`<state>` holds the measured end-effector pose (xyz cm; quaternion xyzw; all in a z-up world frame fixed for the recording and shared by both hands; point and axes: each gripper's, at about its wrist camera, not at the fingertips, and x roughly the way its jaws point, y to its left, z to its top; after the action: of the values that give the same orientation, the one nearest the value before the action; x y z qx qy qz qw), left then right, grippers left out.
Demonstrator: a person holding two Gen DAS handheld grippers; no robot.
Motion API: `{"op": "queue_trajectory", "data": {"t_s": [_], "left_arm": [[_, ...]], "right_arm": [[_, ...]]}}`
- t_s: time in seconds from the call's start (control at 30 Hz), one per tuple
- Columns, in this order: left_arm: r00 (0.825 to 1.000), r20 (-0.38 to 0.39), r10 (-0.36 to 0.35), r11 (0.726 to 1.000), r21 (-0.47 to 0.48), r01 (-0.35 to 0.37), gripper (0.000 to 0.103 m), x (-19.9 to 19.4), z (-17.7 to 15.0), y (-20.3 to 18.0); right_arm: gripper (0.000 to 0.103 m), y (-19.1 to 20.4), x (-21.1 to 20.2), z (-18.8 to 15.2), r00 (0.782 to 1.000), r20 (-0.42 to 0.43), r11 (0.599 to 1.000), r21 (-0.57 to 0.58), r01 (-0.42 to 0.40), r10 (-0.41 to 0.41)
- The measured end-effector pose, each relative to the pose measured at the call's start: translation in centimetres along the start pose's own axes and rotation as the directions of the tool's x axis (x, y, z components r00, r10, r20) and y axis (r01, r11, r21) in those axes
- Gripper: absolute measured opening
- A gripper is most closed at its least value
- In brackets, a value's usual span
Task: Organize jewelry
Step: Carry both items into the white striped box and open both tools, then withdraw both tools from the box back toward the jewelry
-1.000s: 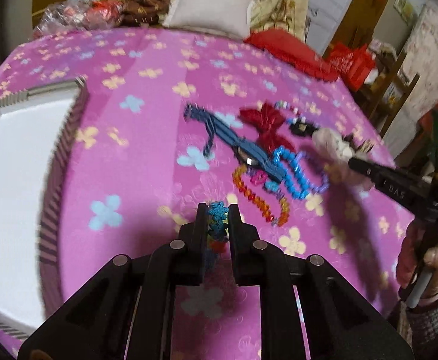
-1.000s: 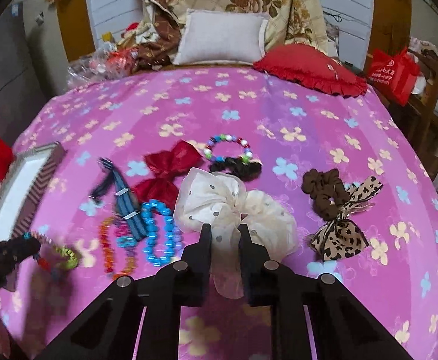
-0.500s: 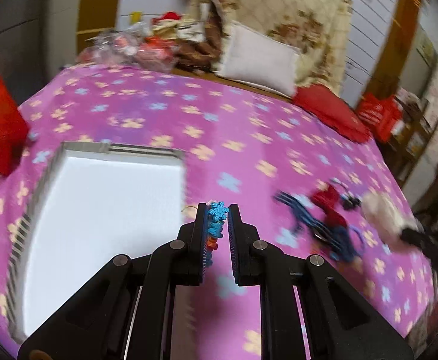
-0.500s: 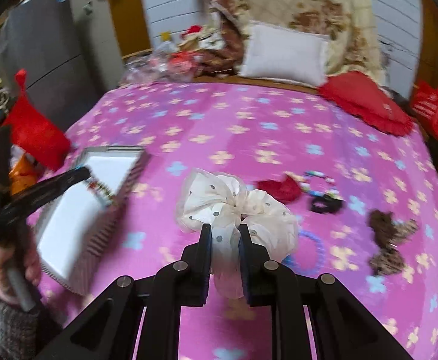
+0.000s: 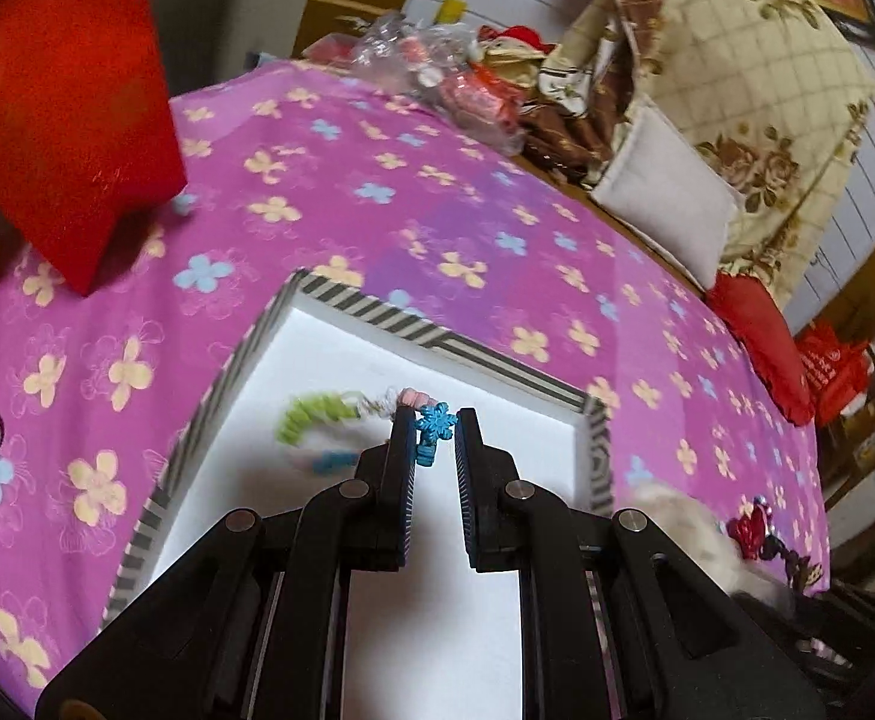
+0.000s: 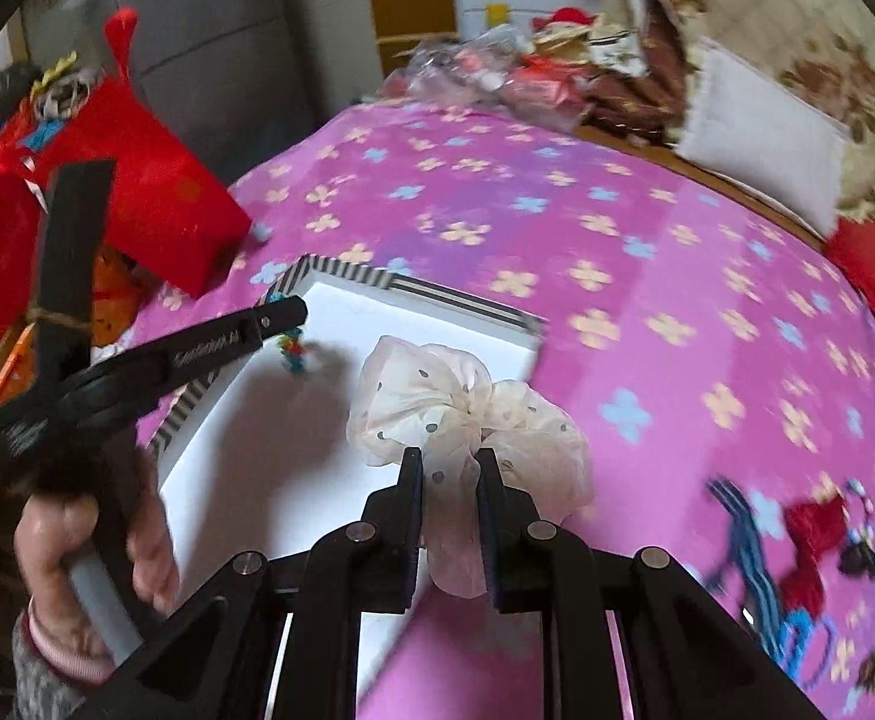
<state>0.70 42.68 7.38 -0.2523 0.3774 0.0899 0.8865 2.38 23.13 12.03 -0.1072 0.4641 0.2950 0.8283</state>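
My left gripper [image 5: 433, 420] is over the white striped-rim box [image 5: 377, 306]. The colourful bead bracelet with a blue snowflake charm [image 5: 435, 422] still sits between the parted fingertips, its green end [image 5: 311, 417] swinging blurred over the box floor. In the right wrist view the left gripper [image 6: 281, 315] hangs the bracelet [image 6: 292, 354] inside the box [image 6: 413, 291]. My right gripper [image 6: 446, 462] is shut on a cream dotted bow scrunchie [image 6: 431, 402], held above the box's near right part.
A red gift bag [image 5: 59, 96] stands left of the box. Remaining hair ties and bracelets [image 6: 797, 546] lie on the pink flowered bedspread [image 6: 617, 252] to the right. Pillows [image 5: 665, 204] and clutter line the far side.
Both grippers swung left from the jewelry pile to the box. The left gripper's jaws have widened and the bracelet dangles into the box. The right gripper carried the scrunchie along.
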Motion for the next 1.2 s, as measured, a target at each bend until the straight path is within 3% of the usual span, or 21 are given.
{"op": "queue_trajectory", "data": {"t_s": [0.2,0.37,0.4,0.47,0.53,0.7,0.97,1.1,1.2], "left_arm": [[0.999,-0.007,0.048,0.997,-0.057,-0.048,0.012,1.1,0.5,2.4],[0.998,-0.012,0.061,0.996,-0.061,-0.061,0.012,1.0,0.5,2.9],[0.998,-0.008,0.066,0.996,-0.06,-0.066,0.014,0.7,0.6,2.9],[0.998,0.0,0.058,0.996,-0.065,-0.058,0.028,0.3,0.6,2.9],[0.999,0.022,0.05,0.996,-0.069,-0.048,0.042,-0.3,0.6,2.9],[0.996,0.05,0.07,0.997,-0.043,-0.068,0.045,-1.3,0.4,2.4],[0.992,0.073,0.102,0.993,0.045,-0.106,0.045,-2.7,-1.0,0.0],[0.992,0.086,0.094,0.989,0.108,-0.103,0.045,-3.8,-2.4,-2.2],[0.997,0.078,0.005,0.99,0.139,-0.016,0.045,-5.7,-4.1,-4.4]], "right_arm": [[0.016,2.5,6.5,2.0,0.997,-0.078,1.0,-0.025,0.003,-0.005],[0.017,2.9,9.3,2.0,0.992,-0.121,1.0,-0.007,-0.025,0.024],[0.02,2.8,9.5,1.9,0.992,-0.126,1.0,-0.001,-0.031,0.03],[0.04,2.6,9.3,1.8,0.993,-0.116,0.999,0.007,-0.037,0.038],[0.047,2.5,8.6,1.8,0.996,-0.081,0.999,0.009,-0.033,0.033],[0.047,1.4,5.4,1.2,1.0,-0.025,1.0,0.009,-0.015,0.016],[0.047,-4.5,-1.9,-6.3,1.0,0.013,0.993,0.121,-0.008,0.007],[0.047,-9.3,-6.1,-11.7,0.995,0.031,0.979,0.187,0.083,-0.09],[0.047,-13.4,-9.4,-16.6,0.983,0.025,0.952,0.254,0.171,-0.183]]}}
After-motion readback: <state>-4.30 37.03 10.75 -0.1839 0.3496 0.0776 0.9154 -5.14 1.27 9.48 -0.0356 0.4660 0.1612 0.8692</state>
